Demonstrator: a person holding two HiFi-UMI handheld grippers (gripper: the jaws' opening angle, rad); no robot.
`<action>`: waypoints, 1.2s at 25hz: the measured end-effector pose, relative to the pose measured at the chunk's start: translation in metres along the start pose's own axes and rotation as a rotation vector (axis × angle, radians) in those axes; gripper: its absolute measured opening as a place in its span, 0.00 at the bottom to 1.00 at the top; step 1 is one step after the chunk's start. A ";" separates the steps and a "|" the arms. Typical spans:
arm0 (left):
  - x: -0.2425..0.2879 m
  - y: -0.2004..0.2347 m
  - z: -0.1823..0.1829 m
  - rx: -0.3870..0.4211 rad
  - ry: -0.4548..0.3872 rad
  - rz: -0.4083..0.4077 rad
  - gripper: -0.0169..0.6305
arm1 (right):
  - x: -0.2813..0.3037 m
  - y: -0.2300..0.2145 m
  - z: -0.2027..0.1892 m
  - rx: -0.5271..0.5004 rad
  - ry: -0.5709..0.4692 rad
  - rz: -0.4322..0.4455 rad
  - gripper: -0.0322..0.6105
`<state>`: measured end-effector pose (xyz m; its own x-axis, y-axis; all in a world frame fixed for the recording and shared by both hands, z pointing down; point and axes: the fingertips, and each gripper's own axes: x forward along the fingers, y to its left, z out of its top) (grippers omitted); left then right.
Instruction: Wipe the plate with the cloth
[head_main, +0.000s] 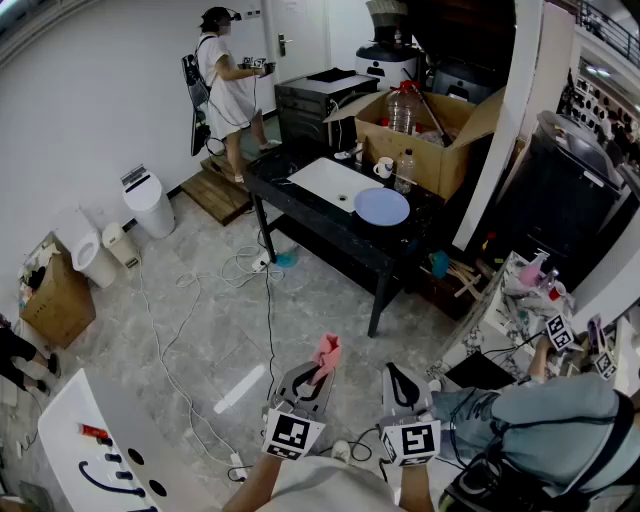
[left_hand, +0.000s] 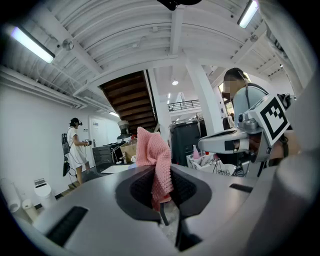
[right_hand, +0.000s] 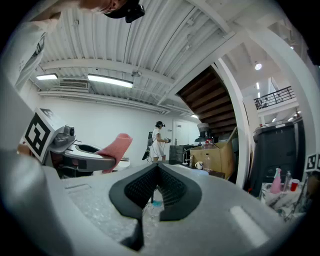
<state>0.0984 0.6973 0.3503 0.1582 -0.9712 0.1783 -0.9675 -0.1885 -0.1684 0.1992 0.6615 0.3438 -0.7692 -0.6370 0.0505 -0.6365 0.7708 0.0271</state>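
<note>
While both sit low at the bottom centre of the head view, my left claw (head_main: 316, 378) is pinching the pink cloth (head_main: 326, 352), which sticks up past its tips, and my right claw (head_main: 398, 376) just beside it is pressed together on nothing. Well apart from them, in the upper middle of the frame, the pale blue plate (head_main: 382, 207) lies on the black surface (head_main: 290, 197).

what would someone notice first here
The pink cloth sticks up from the left gripper, low in the head view. Farther off, a pale blue plate lies on the black table, and a person in white stands beyond it.
</note>
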 end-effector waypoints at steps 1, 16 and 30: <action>0.004 -0.002 0.001 0.003 0.001 0.001 0.08 | 0.000 -0.004 0.000 0.001 -0.003 0.005 0.06; 0.055 0.015 0.005 0.041 0.011 0.017 0.08 | 0.047 -0.031 -0.001 -0.001 0.000 0.033 0.06; 0.120 0.101 0.001 0.044 -0.006 -0.058 0.08 | 0.148 -0.044 0.007 -0.037 0.021 -0.035 0.06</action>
<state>0.0194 0.5618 0.3535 0.2149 -0.9594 0.1828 -0.9471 -0.2504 -0.2006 0.1123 0.5333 0.3435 -0.7450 -0.6634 0.0699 -0.6602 0.7482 0.0658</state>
